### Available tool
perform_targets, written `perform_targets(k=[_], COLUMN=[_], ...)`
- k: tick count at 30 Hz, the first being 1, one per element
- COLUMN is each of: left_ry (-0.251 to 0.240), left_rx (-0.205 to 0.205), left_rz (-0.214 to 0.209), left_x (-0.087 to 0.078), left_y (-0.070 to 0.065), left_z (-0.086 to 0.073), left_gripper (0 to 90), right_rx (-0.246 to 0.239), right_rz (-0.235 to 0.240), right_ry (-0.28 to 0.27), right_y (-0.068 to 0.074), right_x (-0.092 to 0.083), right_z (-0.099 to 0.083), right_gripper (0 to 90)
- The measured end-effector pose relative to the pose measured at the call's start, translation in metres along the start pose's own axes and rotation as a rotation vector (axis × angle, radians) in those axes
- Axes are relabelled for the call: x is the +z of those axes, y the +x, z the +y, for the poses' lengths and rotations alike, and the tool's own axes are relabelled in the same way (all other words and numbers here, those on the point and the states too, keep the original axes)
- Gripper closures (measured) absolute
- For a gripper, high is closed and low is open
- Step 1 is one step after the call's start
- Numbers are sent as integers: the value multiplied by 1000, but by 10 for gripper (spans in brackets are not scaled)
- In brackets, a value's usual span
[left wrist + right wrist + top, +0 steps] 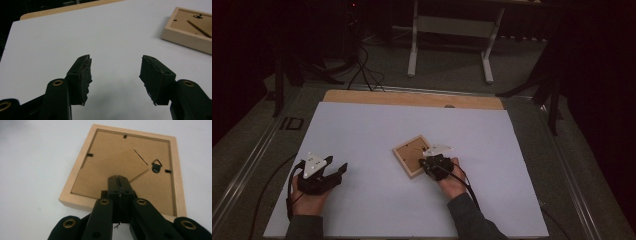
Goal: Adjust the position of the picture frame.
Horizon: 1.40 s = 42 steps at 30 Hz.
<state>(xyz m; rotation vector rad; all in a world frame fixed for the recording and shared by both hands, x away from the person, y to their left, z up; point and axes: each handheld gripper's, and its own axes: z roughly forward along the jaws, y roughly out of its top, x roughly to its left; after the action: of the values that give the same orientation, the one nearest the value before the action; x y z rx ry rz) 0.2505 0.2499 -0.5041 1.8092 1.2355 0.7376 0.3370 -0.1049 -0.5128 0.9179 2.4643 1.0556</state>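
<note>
Left gripper [115,75] agape, right gripper [119,185] closed.

Picture frame [190,27]: cut off by the right edge in the left gripper view, only one corner and part of its backing visible. Same frame's near rail, in the right gripper view, partly hidden behind the right gripper [119,185], whose closed jaws cover part of the backing board. Small dark item [449,106] on the worktop's far edge, beyond the frame: too small to identify.

- High view looks forward and down over the whole table [362,130].
- Left gripper view sits low, facing across it.
- Right gripper view hangs close above the picture frame [100,157] (all three views share it).
</note>
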Motion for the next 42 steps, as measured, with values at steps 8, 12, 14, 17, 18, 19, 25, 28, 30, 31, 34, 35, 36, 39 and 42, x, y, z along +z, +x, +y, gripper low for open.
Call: perform_targets(k=[8,12,14,17,18,19,25,28,30,31,34,35,36,39,42], left_ry=[12,13,10,8,6,2,6,15,26,38,51,51,53,59,53], left_rx=[31,46,52,53,55,54,50,42,44,47,51,51,51,75,92], left_rz=[-23,-35,-42,-52,-62,-66,-103,-127,-136,-131,-149,-149,-150,-146,-145], left_x=[7,9,10,13,14,15,23,28,31,33,37,37,38,41,43], left_y=[-10,-13,-15,-18,-20,-21,-31,-35,-36,-38,-40,-40,-40,-46,-51], left_z=[3,3,3,4,4,4,10,12,12,12,12,12,12,16,18], left_gripper=[426,446,458,484,484,505,580,622,660,674,715,724,735,755,764], right_rx=[-55,-62,-50,-18,-4,10,17,27,39,41,50,50,57,61,62], right_rz=[46,55,34,20,12,-2,-44,-52,-56,-60,-66,-66,-69,-73,-71], right_ry=[0,-9,-21,-36,-47,-61,-61,-59,-62,-61,-59,-59,-57,-49,-45], right_y=[28,30,26,17,12,4,-8,-12,-15,-15,-18,-18,-20,-22,-23], right_x=[17,18,16,11,8,1,-9,-9,-8,-8,-10,-10,-10,-11,-10], right_z=[16,19,18,16,16,14,4,-1,-4,-5,-7,-7,-9,-12,-13], right_gripper=[899,898,899,899,898,898,898,898,898,898,898,898,898,897,897])
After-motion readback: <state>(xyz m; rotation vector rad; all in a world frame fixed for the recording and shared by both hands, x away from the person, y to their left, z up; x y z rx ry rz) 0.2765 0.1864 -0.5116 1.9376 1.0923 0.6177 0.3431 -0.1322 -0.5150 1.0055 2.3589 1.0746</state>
